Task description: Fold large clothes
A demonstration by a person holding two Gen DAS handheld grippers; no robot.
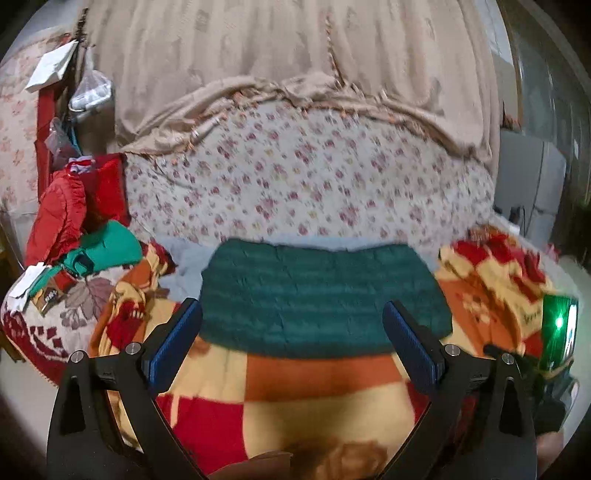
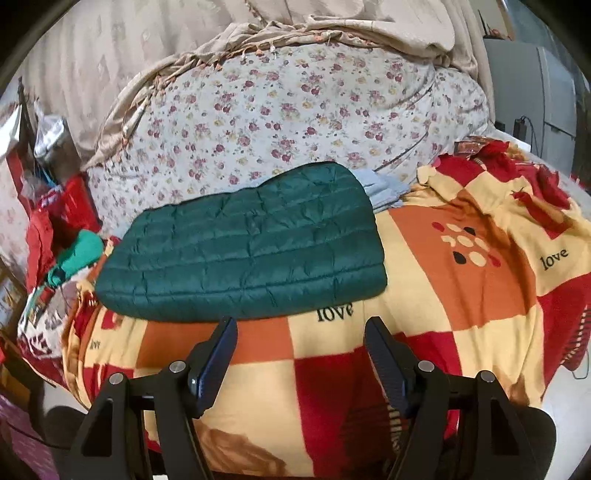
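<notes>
A dark green quilted jacket (image 1: 321,291) lies folded into a flat rectangle on a checked red, orange and cream blanket (image 1: 314,391). It also shows in the right wrist view (image 2: 247,243), on the same blanket (image 2: 443,295). My left gripper (image 1: 291,314) is open and empty, its fingertips level with the jacket's near edge. My right gripper (image 2: 301,332) is open and empty, just in front of the jacket's near edge, over the blanket.
A floral quilt (image 2: 295,110) is heaped behind the jacket, under a beige fringed cloth (image 2: 258,33). Red and green clothes (image 1: 81,229) are piled at the left. A light blue cloth (image 2: 384,192) lies behind the jacket. The right gripper's body (image 1: 557,332) shows at right.
</notes>
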